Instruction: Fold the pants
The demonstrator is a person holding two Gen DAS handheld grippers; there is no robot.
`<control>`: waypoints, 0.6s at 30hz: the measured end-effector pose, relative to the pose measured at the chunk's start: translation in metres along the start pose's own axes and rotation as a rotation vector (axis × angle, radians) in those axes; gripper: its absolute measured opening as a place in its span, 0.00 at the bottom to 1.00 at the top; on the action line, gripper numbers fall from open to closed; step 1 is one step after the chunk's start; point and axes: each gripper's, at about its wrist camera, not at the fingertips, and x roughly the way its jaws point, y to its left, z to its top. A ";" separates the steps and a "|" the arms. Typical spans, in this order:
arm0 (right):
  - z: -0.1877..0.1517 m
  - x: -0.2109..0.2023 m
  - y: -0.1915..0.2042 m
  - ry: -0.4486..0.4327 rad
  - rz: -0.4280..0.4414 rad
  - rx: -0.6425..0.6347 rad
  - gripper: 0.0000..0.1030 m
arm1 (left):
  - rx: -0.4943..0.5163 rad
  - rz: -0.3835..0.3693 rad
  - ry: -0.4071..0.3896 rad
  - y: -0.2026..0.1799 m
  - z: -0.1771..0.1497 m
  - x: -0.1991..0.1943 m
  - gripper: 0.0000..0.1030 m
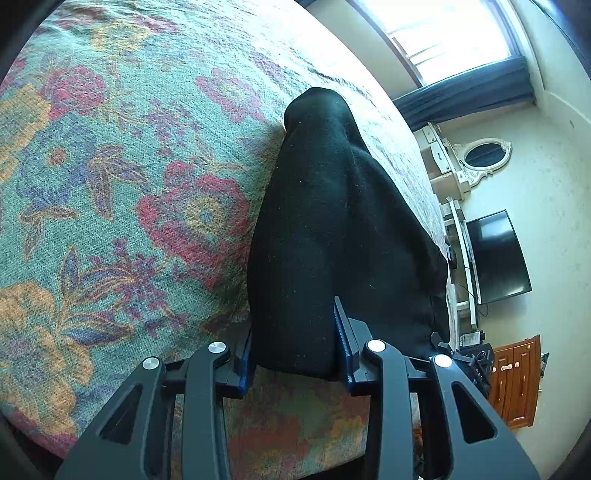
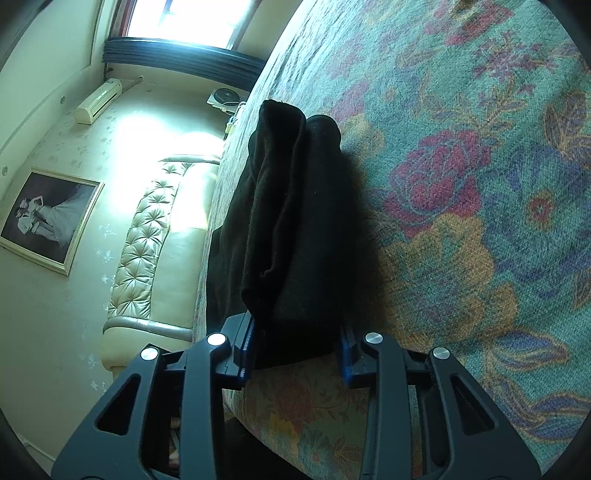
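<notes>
The black pants (image 1: 332,229) lie bunched on the flower-patterned bedspread (image 1: 122,177), long axis running straight away from both claws toward the far edge of the bed, their near end lifted off the cover. The left gripper (image 1: 295,354) and right gripper (image 2: 295,350) each pinch that near end between blue pads. The cloth looks soft, matte and fleecy, with what seems a doubled fold ridge along its left side in the right wrist view, against the coarse woven teal, red and gold cover.

Bright window (image 1: 454,33), floral bedspread (image 1: 122,166), tufted cream headboard (image 2: 147,229), wall television (image 1: 496,254), framed picture (image 2: 48,218).
</notes>
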 end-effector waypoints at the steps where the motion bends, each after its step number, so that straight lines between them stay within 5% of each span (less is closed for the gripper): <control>1: -0.001 -0.001 -0.002 0.000 0.001 0.001 0.32 | 0.002 0.000 0.000 0.002 0.000 -0.001 0.34; 18: -0.002 -0.011 -0.013 0.005 0.014 0.012 0.32 | 0.019 0.007 0.007 0.001 0.001 -0.004 0.34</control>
